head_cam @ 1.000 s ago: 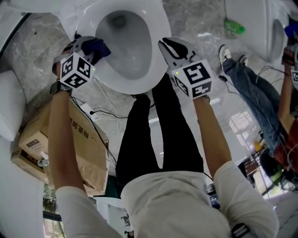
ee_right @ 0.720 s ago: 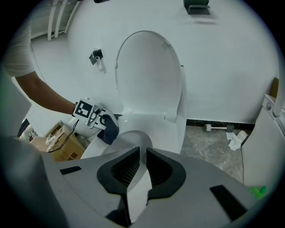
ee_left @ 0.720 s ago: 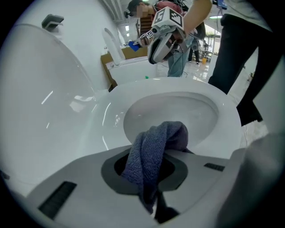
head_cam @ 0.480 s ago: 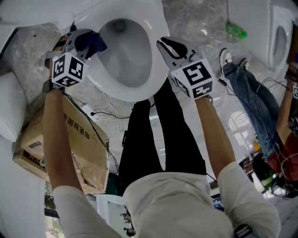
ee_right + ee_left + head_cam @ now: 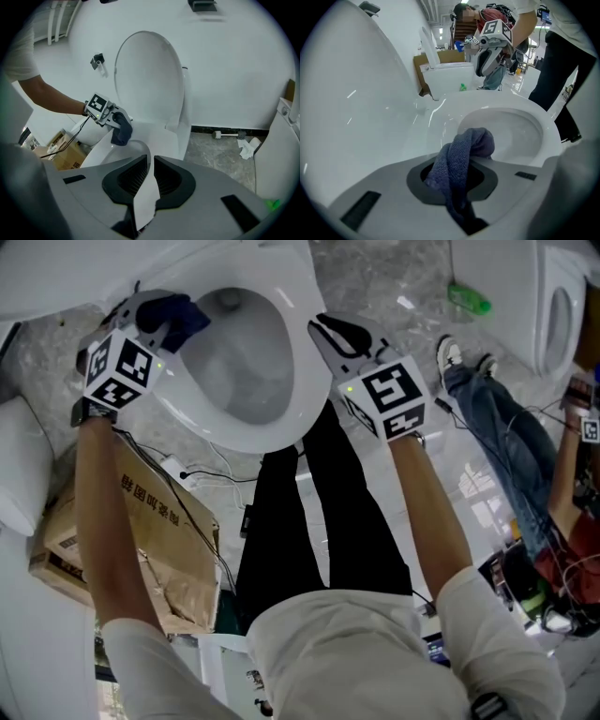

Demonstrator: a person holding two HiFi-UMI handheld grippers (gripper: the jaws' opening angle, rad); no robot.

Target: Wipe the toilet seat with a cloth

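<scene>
A white toilet with its seat [image 5: 302, 381] down fills the top of the head view; its lid [image 5: 150, 79] stands upright. My left gripper [image 5: 159, 317] is shut on a dark blue cloth [image 5: 183, 313] at the seat's left rear part. In the left gripper view the cloth [image 5: 461, 150] bulges out of the jaws and lies over the seat [image 5: 440, 117] by the bowl's edge. My right gripper [image 5: 328, 332] hangs above the seat's right side, shut but for a thin slit. Nothing is in it; the white seat [image 5: 157, 140] shows through the slit.
A cardboard box [image 5: 141, 540] and cables [image 5: 206, 474] lie on the marble floor left of my legs. Another person in jeans [image 5: 497, 418] stands at the right near a second toilet [image 5: 562, 306]. A green bottle [image 5: 467, 298] and crumpled tissue [image 5: 246, 147] lie on the floor.
My left gripper has slid with the cloth along the seat's left side toward the back of the toilet. The right gripper has drifted slightly left above the right side of the seat.
</scene>
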